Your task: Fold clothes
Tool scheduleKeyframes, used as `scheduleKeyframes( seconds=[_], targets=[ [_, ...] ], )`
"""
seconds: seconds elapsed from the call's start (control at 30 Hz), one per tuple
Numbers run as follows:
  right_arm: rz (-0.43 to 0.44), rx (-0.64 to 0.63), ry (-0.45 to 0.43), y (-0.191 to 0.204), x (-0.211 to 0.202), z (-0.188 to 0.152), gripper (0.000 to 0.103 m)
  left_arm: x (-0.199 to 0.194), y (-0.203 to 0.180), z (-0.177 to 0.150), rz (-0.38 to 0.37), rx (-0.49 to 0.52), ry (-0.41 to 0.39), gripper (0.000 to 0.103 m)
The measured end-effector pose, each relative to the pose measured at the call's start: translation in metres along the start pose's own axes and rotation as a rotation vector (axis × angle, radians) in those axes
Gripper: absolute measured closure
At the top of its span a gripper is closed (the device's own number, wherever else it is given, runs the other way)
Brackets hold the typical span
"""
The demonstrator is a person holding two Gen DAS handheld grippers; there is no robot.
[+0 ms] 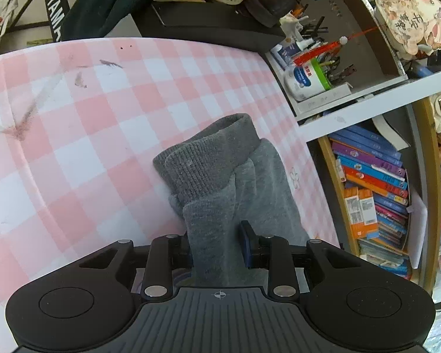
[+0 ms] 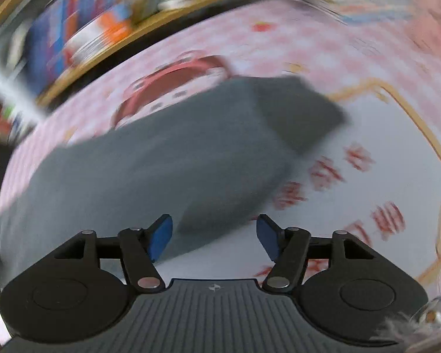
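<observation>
On the pink checked tablecloth [image 1: 108, 135] the grey garment [image 1: 220, 173] lies doubled over, ribbed cuffs stacked, so folding looks partly done. Fabric sits between the left gripper [image 1: 219, 245]'s slightly parted jaws; the right gripper [image 2: 214, 236] gapes empty above the cloth. Crammed bookshelves [image 1: 376, 194] stand beside.

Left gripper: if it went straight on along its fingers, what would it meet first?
The grey garment: fabric already lies between the left gripper fingers, and the ribbed cuffs lie ahead on the pink checked tablecloth.

Left gripper [image 1: 217, 244] jaws stand narrowly parted; right gripper [image 2: 214, 235] jaws gape wide.
</observation>
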State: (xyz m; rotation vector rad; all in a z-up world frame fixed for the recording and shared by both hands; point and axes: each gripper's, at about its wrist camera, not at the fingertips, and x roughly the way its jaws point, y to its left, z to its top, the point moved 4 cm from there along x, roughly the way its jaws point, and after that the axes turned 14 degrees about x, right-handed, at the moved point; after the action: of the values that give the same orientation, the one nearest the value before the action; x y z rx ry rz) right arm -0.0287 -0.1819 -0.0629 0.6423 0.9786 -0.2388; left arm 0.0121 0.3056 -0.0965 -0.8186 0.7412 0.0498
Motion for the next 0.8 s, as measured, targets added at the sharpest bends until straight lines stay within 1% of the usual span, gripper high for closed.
scheduleKeyframes(
  seconds=[0.1,0.13,0.23,0.27,0.33,0.37,0.43,0.47,0.57,0.63,0.7,0.73,0.8],
  targets=[
    [0.024,-0.193,-0.004,0.033,0.0,-0.013,0.033,0.003,-0.004,0.001,0.013,0.024,-0.004,0.079],
    [0.036,-0.255,-0.003,0.044,0.001,-0.018,0.032,0.004,-0.006,0.001,0.019,0.035,0.001,0.084],
    [0.06,-0.397,-0.007,0.069,0.007,-0.027,0.03,0.003,-0.014,0.005,0.023,0.081,-0.001,0.091],
    [0.066,-0.437,-0.011,0.077,0.01,-0.029,0.029,-0.002,-0.022,0.008,0.008,0.122,-0.023,0.091],
    [0.077,-0.49,-0.021,0.092,0.016,-0.027,0.028,-0.018,-0.047,0.012,-0.049,0.251,-0.084,0.091],
    [0.086,-0.511,-0.024,0.099,0.02,-0.027,0.028,-0.024,-0.054,0.013,-0.076,0.291,-0.107,0.091],
    [0.109,-0.554,-0.031,0.114,0.026,-0.027,0.027,-0.032,-0.056,0.013,-0.12,0.29,-0.13,0.09],
    [0.121,-0.576,-0.034,0.123,0.028,-0.029,0.026,-0.031,-0.05,0.013,-0.122,0.268,-0.125,0.09],
    [0.153,-0.643,-0.036,0.15,0.037,-0.036,0.026,-0.011,-0.016,0.009,-0.046,0.136,-0.035,0.09],
    [0.159,-0.687,-0.041,0.168,0.043,-0.044,0.025,-0.008,-0.009,0.007,-0.041,0.105,-0.027,0.09],
    [0.164,-0.731,-0.046,0.186,0.049,-0.051,0.023,-0.004,-0.004,0.005,-0.039,0.083,-0.019,0.085],
    [0.166,-0.747,-0.049,0.193,0.052,-0.056,0.023,-0.003,-0.004,0.005,-0.039,0.089,-0.015,0.082],
    [0.164,-0.767,-0.053,0.205,0.056,-0.065,0.022,-0.001,-0.001,0.005,-0.036,0.093,-0.005,0.081]
  ],
)
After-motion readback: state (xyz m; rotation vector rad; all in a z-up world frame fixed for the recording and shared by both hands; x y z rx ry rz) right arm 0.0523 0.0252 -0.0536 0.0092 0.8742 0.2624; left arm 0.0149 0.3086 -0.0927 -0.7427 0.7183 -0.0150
